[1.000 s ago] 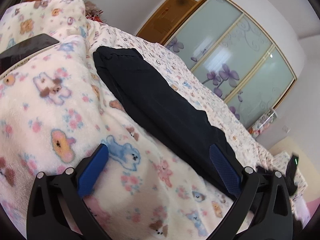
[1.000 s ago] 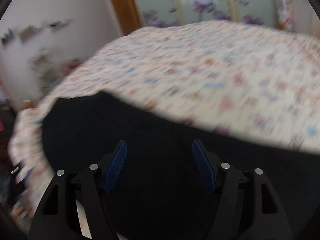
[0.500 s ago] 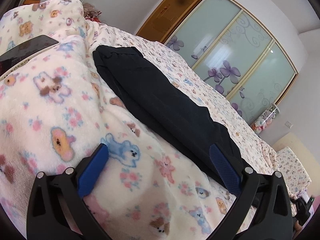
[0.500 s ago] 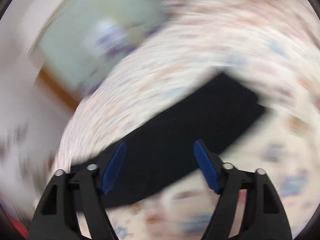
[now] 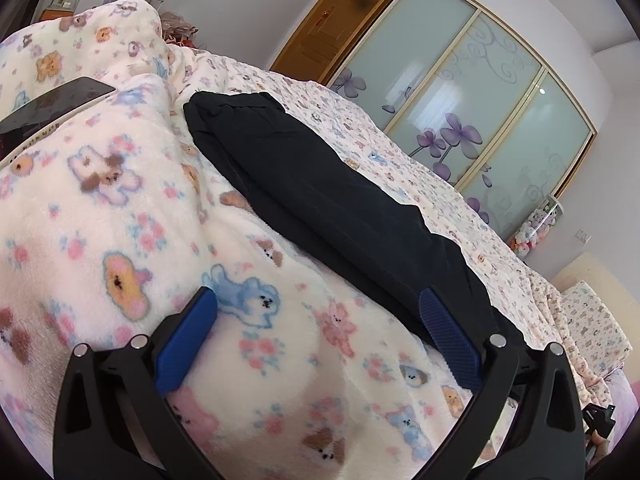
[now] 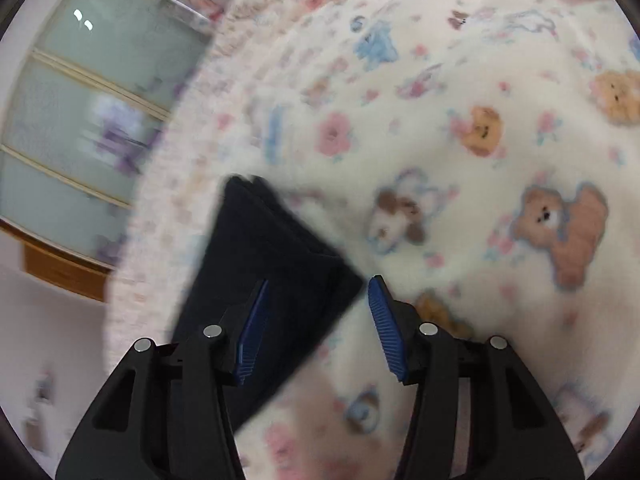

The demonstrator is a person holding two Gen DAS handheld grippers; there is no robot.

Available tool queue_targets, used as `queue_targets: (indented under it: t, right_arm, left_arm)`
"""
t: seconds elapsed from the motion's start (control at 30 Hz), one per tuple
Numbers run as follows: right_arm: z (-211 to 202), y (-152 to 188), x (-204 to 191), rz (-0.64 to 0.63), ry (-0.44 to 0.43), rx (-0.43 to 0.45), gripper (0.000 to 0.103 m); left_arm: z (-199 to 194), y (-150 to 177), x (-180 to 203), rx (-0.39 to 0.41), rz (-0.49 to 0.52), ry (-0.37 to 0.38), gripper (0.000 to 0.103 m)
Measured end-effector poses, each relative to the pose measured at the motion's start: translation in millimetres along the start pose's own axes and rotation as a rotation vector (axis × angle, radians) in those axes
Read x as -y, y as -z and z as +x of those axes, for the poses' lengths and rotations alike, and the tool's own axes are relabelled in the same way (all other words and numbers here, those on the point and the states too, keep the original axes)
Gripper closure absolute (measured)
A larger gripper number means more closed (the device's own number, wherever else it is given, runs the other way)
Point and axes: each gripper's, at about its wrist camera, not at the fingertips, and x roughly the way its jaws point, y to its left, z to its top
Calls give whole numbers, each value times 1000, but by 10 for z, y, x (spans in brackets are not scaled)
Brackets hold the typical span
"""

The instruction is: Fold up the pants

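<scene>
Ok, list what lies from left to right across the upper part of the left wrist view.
Phone on the teddy-bear blanket → black pants → floral bedsheet → frosted sliding wardrobe doors with purple flowers.

The pants (image 5: 328, 208) lie lengthwise on the bed (image 5: 460, 208) along the blanket (image 5: 120, 208) to their left, with a tablet (image 5: 52, 108) on the blanket and the wardrobe (image 5: 472, 92) behind
</scene>
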Motion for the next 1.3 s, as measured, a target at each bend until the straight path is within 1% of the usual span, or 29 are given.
queue_targets:
  t: [0.03, 0.07, 0.13, 0.23, 0.27, 0.3, 0.33, 0.4, 0.47, 0.5, 0.53, 0.6, 0.7, 0.73, 0.8, 0.83, 0.93, 1.03, 1.1, 1.13, 1.2, 1.23, 1.3]
  right_arm:
    - [-6, 17, 29, 30, 18, 15, 58]
    - [-23, 50, 42, 43, 15, 25, 58]
    - [14, 47, 23, 18, 3, 29, 58]
    - [9, 68, -67, -52, -75, 37, 57]
    - [-19, 93, -99, -90, -127, 47, 57]
    - [-22, 91, -151, -115, -153, 59, 57]
    - [-30, 91, -173, -141, -140, 74, 57]
    - [65, 59, -134, -102, -111, 60, 57]
    - [151, 39, 0, 3, -89, 33, 60]
    - [149, 48, 58, 51, -93, 41, 62]
    - [132, 52, 77, 63, -93, 50, 62]
    - [129, 63, 59, 70, -66, 60, 61]
    - [177, 53, 86, 104, -69, 55, 62]
    - [204, 42, 92, 113, -77, 50, 74]
    - [190, 28, 57, 121, -130, 55, 85]
    - [121, 42, 45, 101, -149, 77, 87]
    - [-128, 96, -236, -44, -205, 171, 87]
    - [-292, 174, -540, -134, -273, 198, 87]
    - [-413, 300, -854, -218, -340, 191, 87]
    - [-432, 350, -1007, -250, -360, 184, 87]
    - [-480, 550, -1399, -326, -430, 156, 87]
    - [-483, 653, -1570, -351, -460, 140, 87]
    - [-439, 972, -2036, -411, -542, 75, 87]
  left_arm:
    - [1, 0, 3, 0, 1, -1, 2]
    - [3, 0, 3, 0, 1, -2, 2]
    - [5, -1, 1, 0, 1, -2, 2]
    - [18, -4, 5, -2, 4, -8, 2]
    - [21, -5, 6, -2, 5, -10, 2]
    - [24, -7, 8, -2, 6, -12, 2]
    - [26, -6, 9, -1, 6, -14, 2]
    - [31, -7, 13, -2, 9, -16, 2]
    - [34, -11, 9, -2, 8, -12, 2]
    - [31, -13, 1, -2, 5, -9, 2]
    - [29, -14, -3, -3, 4, -6, 2]
    - [26, -15, -8, -3, 3, -5, 2]
    - [24, -15, -11, -3, 3, -5, 2]
    - [24, -15, -10, -3, 3, -4, 2]
    - [18, -14, -16, -3, 0, 0, 2]
    - [15, -14, -20, -4, -1, 2, 2]
    - [9, -21, -46, -6, -8, 11, 2]
    - [8, -23, -44, -6, -7, 10, 2]
    - [8, -23, -45, -5, -9, 11, 2]
    - [5, -20, -46, -5, -11, 12, 2]
    - [2, -18, -50, -4, -12, 13, 2]
    - [1, -17, -48, -5, -11, 12, 2]
    - [0, -19, -51, -5, -12, 12, 2]
